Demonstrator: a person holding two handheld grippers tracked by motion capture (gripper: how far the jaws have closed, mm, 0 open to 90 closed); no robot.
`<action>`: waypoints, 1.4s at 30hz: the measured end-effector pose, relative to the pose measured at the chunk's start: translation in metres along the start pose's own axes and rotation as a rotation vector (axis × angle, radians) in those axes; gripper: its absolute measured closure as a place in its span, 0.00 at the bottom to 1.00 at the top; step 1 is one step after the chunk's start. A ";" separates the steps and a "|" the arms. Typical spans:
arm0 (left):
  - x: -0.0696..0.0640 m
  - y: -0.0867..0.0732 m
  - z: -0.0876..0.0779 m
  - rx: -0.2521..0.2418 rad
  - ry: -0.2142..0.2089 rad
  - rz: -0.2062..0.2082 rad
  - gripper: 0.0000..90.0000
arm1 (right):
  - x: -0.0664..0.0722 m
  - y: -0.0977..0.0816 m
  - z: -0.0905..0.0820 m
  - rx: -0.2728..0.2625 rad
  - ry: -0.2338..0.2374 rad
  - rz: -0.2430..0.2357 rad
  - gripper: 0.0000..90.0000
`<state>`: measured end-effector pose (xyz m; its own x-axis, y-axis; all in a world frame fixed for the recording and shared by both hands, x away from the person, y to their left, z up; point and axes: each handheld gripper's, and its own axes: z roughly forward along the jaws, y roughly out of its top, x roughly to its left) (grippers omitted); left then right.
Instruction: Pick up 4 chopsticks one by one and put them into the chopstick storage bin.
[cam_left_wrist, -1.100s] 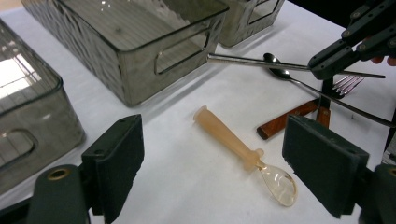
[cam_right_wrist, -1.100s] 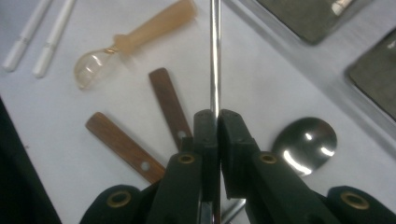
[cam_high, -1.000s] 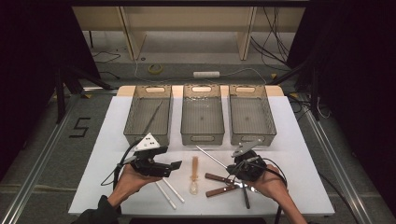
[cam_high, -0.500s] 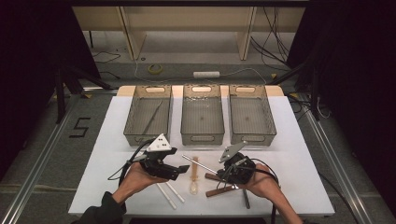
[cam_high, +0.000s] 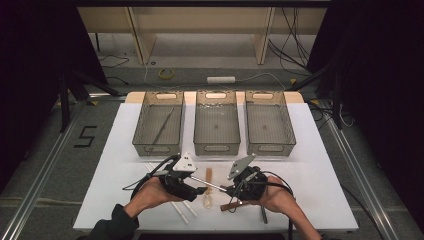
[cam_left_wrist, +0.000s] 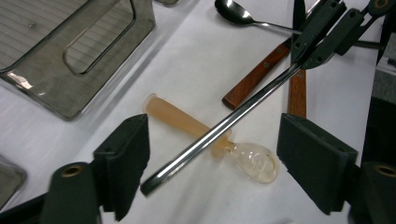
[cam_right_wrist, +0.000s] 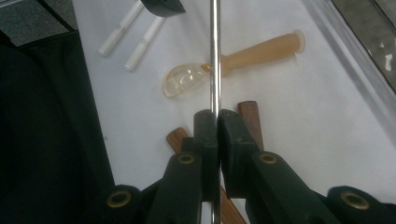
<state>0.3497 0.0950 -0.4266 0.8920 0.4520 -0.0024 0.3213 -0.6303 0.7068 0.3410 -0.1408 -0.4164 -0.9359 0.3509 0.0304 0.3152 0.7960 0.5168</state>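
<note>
Three grey bins (cam_high: 216, 129) on white table (cam_high: 320, 165) | right claw (cam_right_wrist: 217, 122) grips metal rod (cam_right_wrist: 214, 56) | left claw (cam_left_wrist: 212, 161) wide, closing around it

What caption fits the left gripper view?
Open left claw straddles a metal rod held by the right claw.

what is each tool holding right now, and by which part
The right tool is shut on the metal rod, partway along it. The left tool is open: the rod's free end lies between its jaws, untouched.
</note>
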 end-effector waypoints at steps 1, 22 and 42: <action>-0.001 0.000 0.001 0.008 -0.008 0.007 0.31 | 0.000 0.000 0.000 -0.002 0.002 -0.007 0.96; -0.011 -0.004 0.009 0.121 -0.019 0.164 0.61 | 0.008 0.004 -0.001 -0.005 0.047 -0.078 0.96; -0.016 -0.002 0.004 0.079 -0.032 0.241 0.92 | -0.017 -0.007 -0.021 -0.172 -0.063 0.025 0.65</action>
<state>0.3358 0.0869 -0.4306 0.9550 0.2632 0.1367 0.1204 -0.7653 0.6323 0.3511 -0.1624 -0.4030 -0.9147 0.4041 -0.0051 0.3022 0.6924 0.6552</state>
